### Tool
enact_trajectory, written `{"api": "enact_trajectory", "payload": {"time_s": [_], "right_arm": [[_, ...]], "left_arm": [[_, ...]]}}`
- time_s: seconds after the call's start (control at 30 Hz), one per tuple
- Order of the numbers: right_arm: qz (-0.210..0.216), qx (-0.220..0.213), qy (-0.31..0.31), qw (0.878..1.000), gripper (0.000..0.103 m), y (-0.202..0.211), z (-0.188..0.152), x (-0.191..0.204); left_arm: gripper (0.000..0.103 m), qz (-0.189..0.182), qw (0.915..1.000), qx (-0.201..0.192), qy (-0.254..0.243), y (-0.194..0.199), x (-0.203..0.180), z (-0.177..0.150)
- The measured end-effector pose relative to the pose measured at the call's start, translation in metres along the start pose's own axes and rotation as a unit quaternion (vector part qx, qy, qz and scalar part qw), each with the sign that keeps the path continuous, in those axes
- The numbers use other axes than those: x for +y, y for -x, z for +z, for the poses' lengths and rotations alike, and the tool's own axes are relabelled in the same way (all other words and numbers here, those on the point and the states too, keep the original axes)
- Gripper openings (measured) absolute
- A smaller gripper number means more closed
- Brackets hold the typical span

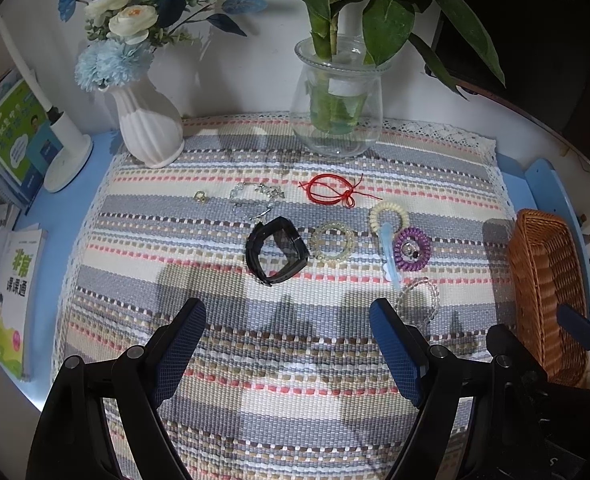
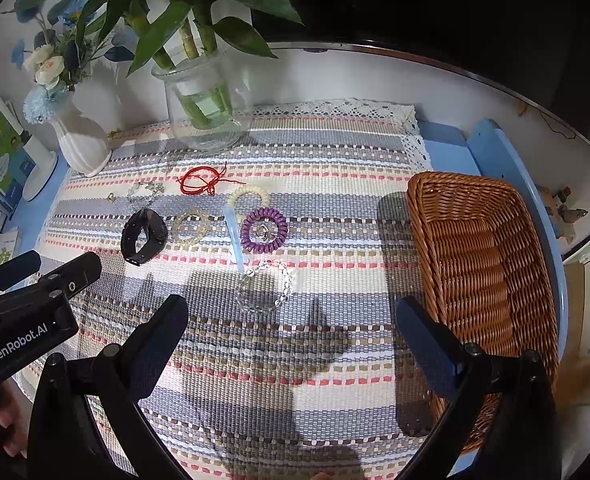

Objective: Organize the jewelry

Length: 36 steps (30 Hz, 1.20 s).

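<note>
Words you can read on the gripper and a book

White letters "GenRobot.AI" sit on the black left gripper (image 2: pixel 27 276). Left of the white vase (image 1: pixel 147 124), a book (image 1: pixel 13 296) shows "课课通". The green book's words are too blurry.

A white ribbed ceramic vase (image 1: pixel 147 128) of blue and cream artificial flowers (image 1: pixel 123 28) stands beside a clear glass jar (image 1: pixel 337 100) of green bamboo stalks on the striped woven mat (image 1: pixel 279 392). Green-covered books (image 1: pixel 11 292) lie left.
</note>
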State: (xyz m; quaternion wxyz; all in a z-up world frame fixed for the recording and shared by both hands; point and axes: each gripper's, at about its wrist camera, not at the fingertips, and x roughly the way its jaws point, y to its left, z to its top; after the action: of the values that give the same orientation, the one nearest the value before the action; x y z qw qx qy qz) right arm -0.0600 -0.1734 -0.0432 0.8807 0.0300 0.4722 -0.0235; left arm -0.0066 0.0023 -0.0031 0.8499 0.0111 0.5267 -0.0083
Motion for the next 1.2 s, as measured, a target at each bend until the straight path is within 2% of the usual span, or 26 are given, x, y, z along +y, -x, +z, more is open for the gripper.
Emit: {"api": "enact_trajectory", "payload": {"time_s": [0.43, 1.2], "right_arm": [[-0.002, -0.001, 0.001, 1.000, 0.103, 0.0008, 0.0003, -0.0015], [0.004, -0.002, 0.001, 1.000, 0.103, 0.0030, -0.0004, 0.0006]], "left_arm": [[0.084, 0.001, 0.9998, 0.000, -0.018, -0.0011, -0.0008, -0.0010], [0.084, -0.001, 0.9999, -0.001, -0.014, 0.0007, 0.0087, -0.0060]]}}
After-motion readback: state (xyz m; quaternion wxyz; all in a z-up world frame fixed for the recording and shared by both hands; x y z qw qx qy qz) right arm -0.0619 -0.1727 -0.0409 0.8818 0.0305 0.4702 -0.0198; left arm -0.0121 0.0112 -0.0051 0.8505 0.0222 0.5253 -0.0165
